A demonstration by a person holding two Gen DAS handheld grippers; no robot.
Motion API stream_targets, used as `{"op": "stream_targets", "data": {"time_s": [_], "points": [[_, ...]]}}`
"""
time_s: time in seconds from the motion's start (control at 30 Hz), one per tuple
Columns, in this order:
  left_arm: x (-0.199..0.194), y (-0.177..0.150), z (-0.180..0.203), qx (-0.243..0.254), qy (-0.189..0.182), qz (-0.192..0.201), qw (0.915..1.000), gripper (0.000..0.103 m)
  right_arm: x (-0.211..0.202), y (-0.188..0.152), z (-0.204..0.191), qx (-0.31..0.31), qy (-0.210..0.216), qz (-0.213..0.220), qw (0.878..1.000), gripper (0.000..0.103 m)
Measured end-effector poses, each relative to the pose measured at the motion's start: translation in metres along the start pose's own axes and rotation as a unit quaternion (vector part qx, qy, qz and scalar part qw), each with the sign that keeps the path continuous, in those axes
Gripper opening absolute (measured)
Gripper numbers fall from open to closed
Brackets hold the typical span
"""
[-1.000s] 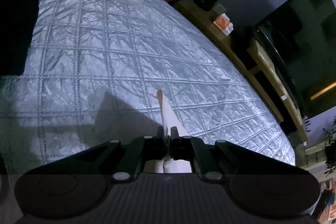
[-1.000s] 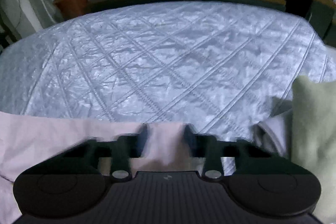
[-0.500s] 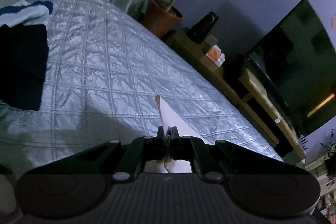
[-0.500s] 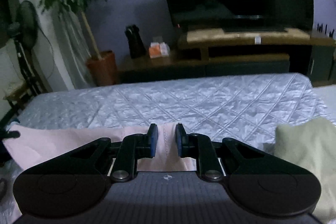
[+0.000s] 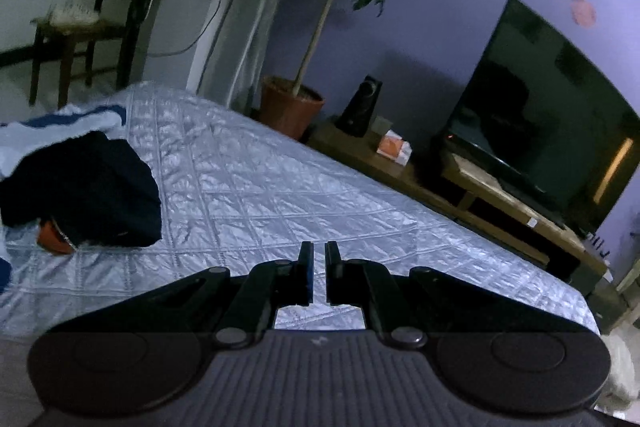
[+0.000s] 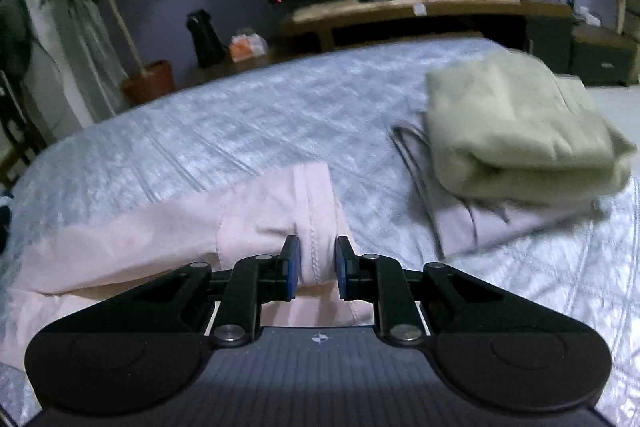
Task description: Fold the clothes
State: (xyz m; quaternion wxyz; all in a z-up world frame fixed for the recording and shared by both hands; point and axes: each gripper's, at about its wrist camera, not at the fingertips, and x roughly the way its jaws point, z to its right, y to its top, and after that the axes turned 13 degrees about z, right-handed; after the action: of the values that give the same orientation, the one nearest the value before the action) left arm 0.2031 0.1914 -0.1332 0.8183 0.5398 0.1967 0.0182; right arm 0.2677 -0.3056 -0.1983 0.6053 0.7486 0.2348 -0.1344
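Looking along the right gripper (image 6: 317, 267), we see its two pads closed on a bunched seam of the pink garment (image 6: 256, 211), which fills the gap between them. From the pinch the pink cloth runs away to the left of the frame and down to the lower left corner, draped over the quilted silver bedspread (image 6: 240, 115). At the right of that frame a folded pale green garment (image 6: 512, 131) sits on top of a flat grey garment (image 6: 480, 223) with a drawstring. This pile is well apart from the pink cloth, and motion blurs its edges.

In the left wrist view, the left gripper (image 5: 319, 267) has its pads drawn almost together. Only a narrow slit is left, and we see bare bedspread through it, with no cloth between the pads. None of the pink garment shows in this view.

At the left edge of the same frame a dark navy garment (image 5: 88, 187) lies crumpled on the bedspread. A white cloth with blue stripes (image 5: 60, 127) is behind it, and something orange (image 5: 52, 237) peeks out from under its lower edge. Beyond the bed we make out a potted tree (image 5: 290, 105), a black speaker (image 5: 362, 107) and a dark television (image 5: 540, 115) on a low wooden bench (image 5: 500, 203).
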Motion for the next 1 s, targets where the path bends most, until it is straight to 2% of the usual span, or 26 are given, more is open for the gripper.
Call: {"op": "stream_targets", "data": {"time_s": [0.07,0.13,0.2,0.27,0.33,0.43,0.53,0.6,0.67,0.73,0.8,0.83,0.9,0.93,0.97,1.0], "points": [[-0.004,-0.003,0.0,0.009,-0.006,-0.009,0.9999,0.007,0.004,-0.004,0.001,-0.001,-0.006,-0.009,1.0,0.024],[0.006,-0.006,-0.006,-0.017,-0.019,-0.057,0.998,0.012,0.007,-0.007,0.001,-0.001,-0.013,-0.017,1.0,0.025],[0.017,-0.01,-0.01,-0.034,-0.01,-0.102,0.9942,0.012,0.003,-0.005,0.0,-0.004,-0.034,-0.016,0.999,0.041],[0.024,-0.012,-0.01,-0.019,0.007,-0.126,0.9918,0.013,-0.006,0.0,-0.007,-0.037,-0.069,-0.008,0.997,0.049],[0.029,-0.011,-0.013,-0.015,0.021,-0.132,0.991,0.02,-0.018,0.005,-0.028,-0.114,-0.084,0.015,0.99,0.049],[0.036,-0.006,-0.022,-0.023,0.044,-0.138,0.9892,0.026,-0.035,0.006,-0.08,-0.218,-0.017,0.051,0.974,0.049],[0.044,-0.005,-0.027,-0.02,0.061,-0.151,0.9864,0.029,-0.028,-0.008,-0.155,-0.298,0.105,0.033,0.948,0.049],[0.046,-0.006,-0.027,-0.017,0.066,-0.158,0.9851,0.031,-0.019,-0.023,-0.207,-0.348,0.177,0.01,0.921,0.047],[0.046,-0.009,-0.028,-0.016,0.069,-0.168,0.9832,0.034,-0.009,-0.043,-0.256,-0.407,0.229,-0.003,0.884,0.047],[0.048,-0.013,-0.031,-0.018,0.069,-0.183,0.9806,0.036,0.003,-0.061,-0.292,-0.456,0.259,-0.019,0.851,0.047],[0.049,-0.016,-0.033,-0.027,0.07,-0.197,0.9776,0.036,0.013,-0.079,-0.316,-0.495,0.272,-0.034,0.825,0.046],[0.049,-0.017,-0.036,-0.033,0.07,-0.201,0.9765,0.036,0.019,-0.083,-0.322,-0.502,0.273,-0.039,0.82,0.045],[0.05,-0.016,-0.041,-0.046,0.072,-0.206,0.9747,0.036,0.027,-0.082,-0.327,-0.496,0.275,-0.048,0.822,0.039],[0.051,-0.015,-0.043,-0.053,0.075,-0.206,0.9741,0.036,0.03,-0.08,-0.329,-0.491,0.276,-0.052,0.825,0.033],[0.051,-0.013,-0.046,-0.061,0.077,-0.207,0.9735,0.037,0.033,-0.075,-0.33,-0.481,0.274,-0.056,0.831,0.002],[0.052,-0.013,-0.049,-0.068,0.079,-0.208,0.9725,0.037,0.034,-0.071,-0.33,-0.473,0.272,-0.059,0.836,0.001]]}}
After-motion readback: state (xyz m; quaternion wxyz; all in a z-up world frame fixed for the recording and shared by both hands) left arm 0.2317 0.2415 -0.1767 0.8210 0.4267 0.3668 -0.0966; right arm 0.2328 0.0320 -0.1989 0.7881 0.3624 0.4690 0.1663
